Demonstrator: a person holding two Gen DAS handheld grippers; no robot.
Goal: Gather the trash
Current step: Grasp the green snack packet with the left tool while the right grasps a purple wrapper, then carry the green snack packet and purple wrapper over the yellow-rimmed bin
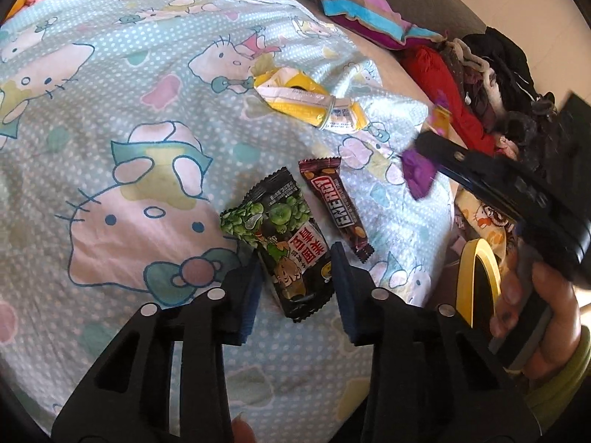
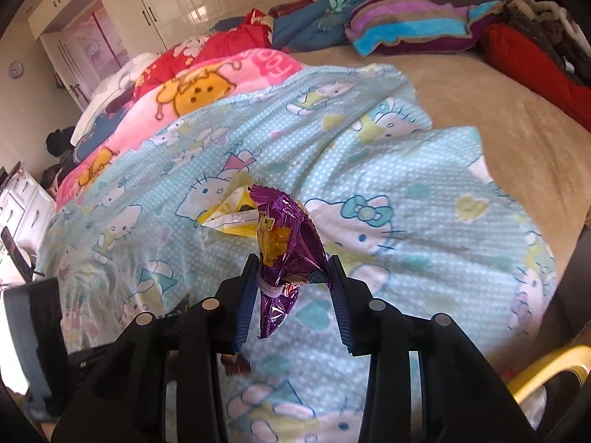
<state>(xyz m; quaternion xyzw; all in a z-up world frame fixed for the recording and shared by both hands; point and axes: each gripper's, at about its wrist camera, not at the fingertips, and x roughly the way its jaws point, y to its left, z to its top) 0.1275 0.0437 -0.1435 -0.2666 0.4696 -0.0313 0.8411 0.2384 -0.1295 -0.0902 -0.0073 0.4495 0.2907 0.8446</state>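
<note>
A black-and-green snack packet [image 1: 280,243] lies flat on the cartoon-cat quilt [image 1: 110,118], w/ its lower half between the blue pads of the left gripper [image 1: 295,277]. The jaws are narrow and touch both long edges of the packet, so it looks pinched, though the grip is on the rim only. To do this well, I'd squeeze firmly enough to buckle the foil slightly, then lift straight up w/o dragging the quilt; thin wrappers slip out sideways easily.

The right gripper [image 2: 293,277] is closed on a crumpled purple wrapper [image 2: 284,243], already raised clear of the bed. In the left view it appears blurred, near the bed's edge, above a yellow-rimmed bin [image 1: 480,277].

Count of trash visible: 4 pcs. One black-green packet, one brown "ENERGY" bar wrapper [image 1: 336,203] just beside it, one yellow packet [image 1: 314,103] farther up the quilt, one purple wrapper in the right claw. Two grippers, one bin.
</note>
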